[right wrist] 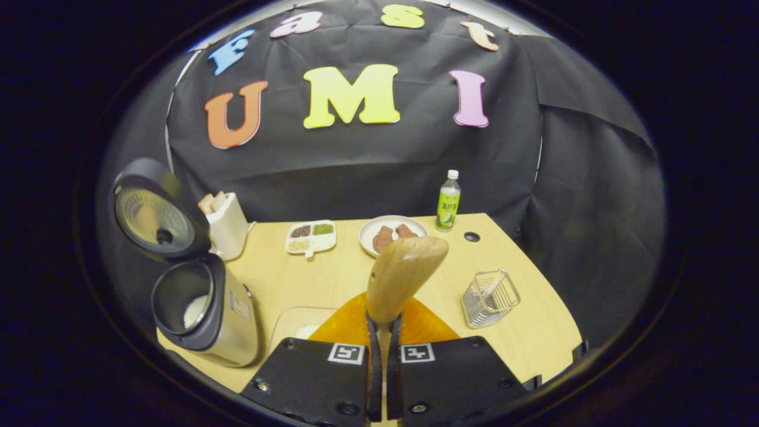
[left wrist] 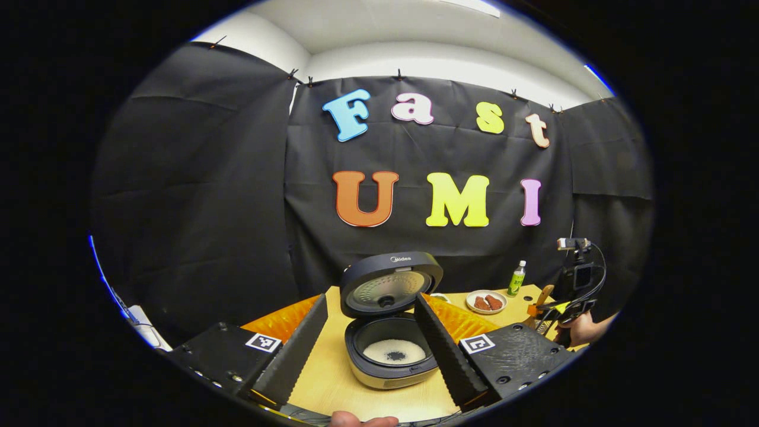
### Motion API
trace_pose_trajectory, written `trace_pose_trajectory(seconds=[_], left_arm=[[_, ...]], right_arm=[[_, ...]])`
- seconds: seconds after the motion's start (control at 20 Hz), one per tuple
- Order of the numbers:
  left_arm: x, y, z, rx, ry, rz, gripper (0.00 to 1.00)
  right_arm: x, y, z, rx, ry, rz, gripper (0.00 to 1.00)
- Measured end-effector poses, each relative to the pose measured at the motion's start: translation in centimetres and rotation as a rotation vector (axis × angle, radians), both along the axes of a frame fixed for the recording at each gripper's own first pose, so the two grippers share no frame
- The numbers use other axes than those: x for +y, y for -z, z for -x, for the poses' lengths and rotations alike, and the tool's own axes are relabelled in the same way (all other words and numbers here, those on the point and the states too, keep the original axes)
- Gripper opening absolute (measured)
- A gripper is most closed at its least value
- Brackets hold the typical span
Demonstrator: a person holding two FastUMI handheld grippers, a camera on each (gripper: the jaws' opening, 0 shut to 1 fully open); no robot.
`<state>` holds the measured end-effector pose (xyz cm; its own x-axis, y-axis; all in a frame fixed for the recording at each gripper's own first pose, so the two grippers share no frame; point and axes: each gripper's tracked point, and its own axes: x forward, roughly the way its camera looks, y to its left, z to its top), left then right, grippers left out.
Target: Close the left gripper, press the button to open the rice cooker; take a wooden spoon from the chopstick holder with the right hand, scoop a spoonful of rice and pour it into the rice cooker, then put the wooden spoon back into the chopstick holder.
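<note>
The rice cooker [left wrist: 388,356] stands with its lid [left wrist: 388,284] raised; white rice with a dark spot lies in the pot. My left gripper [left wrist: 370,296] is open, its fingers spread to either side of the cooker and a little short of it. My right gripper [right wrist: 383,320] is shut on the handle of the wooden spoon [right wrist: 403,270], whose bowl points forward above the table; no rice shows on it. To its left stands the open cooker [right wrist: 204,314]. The right gripper [left wrist: 569,296] with the spoon [left wrist: 544,293] also appears far right in the left gripper view.
A wire basket [right wrist: 491,296] sits right of the spoon. A white holder with wooden handles [right wrist: 226,225] stands behind the cooker. A divided dish of grains [right wrist: 311,236], a plate of brown pieces [right wrist: 391,234] and a green bottle [right wrist: 449,201] line the table's back. A tray with rice [right wrist: 299,327] lies near my right gripper.
</note>
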<state>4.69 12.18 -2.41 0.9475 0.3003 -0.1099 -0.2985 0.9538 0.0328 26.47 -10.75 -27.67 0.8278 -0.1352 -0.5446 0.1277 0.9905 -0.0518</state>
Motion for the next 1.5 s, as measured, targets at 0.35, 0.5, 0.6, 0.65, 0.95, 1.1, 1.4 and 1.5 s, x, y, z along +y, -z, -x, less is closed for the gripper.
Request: trace_pose_trajectory(seconds=[0.35,0.5,0.6,0.65,0.95,1.1,1.4,1.5], left_arm=[[0.6,0.4,2.1,0.027,-0.088,0.036,0.94],[0.3,0.3,2.4,0.039,-0.101,0.038,0.94],[0.4,0.5,2.5,0.048,-0.118,0.033,0.94],[0.5,0.5,2.7,0.049,-0.125,0.032,0.94],[0.2,0.5,2.9,0.065,-0.161,0.028,0.95],[-0.4,0.2,2.8,0.062,-0.164,0.025,0.95],[-1.9,0.1,1.3,0.06,-0.153,0.012,0.95],[-2.3,0.2,0.9,0.065,-0.145,0.009,0.95]], right_arm=[[1.7,4.7,-0.5,-0.005,-0.08,0.311,0.08],[1.7,6.4,-0.8,-0.003,-0.091,0.343,0.08],[2.5,7.5,-0.7,0.011,-0.093,0.273,0.08],[2.9,7.7,-0.9,0.01,-0.097,0.253,0.08],[6.8,8.8,-0.7,0.049,-0.122,-0.032,0.09],[7.1,8.3,-0.6,0.083,-0.101,-0.204,0.09],[7.8,7.3,-0.6,0.144,-0.119,-0.492,0.09],[8.0,7.3,-0.7,0.159,-0.104,-0.578,0.08]])
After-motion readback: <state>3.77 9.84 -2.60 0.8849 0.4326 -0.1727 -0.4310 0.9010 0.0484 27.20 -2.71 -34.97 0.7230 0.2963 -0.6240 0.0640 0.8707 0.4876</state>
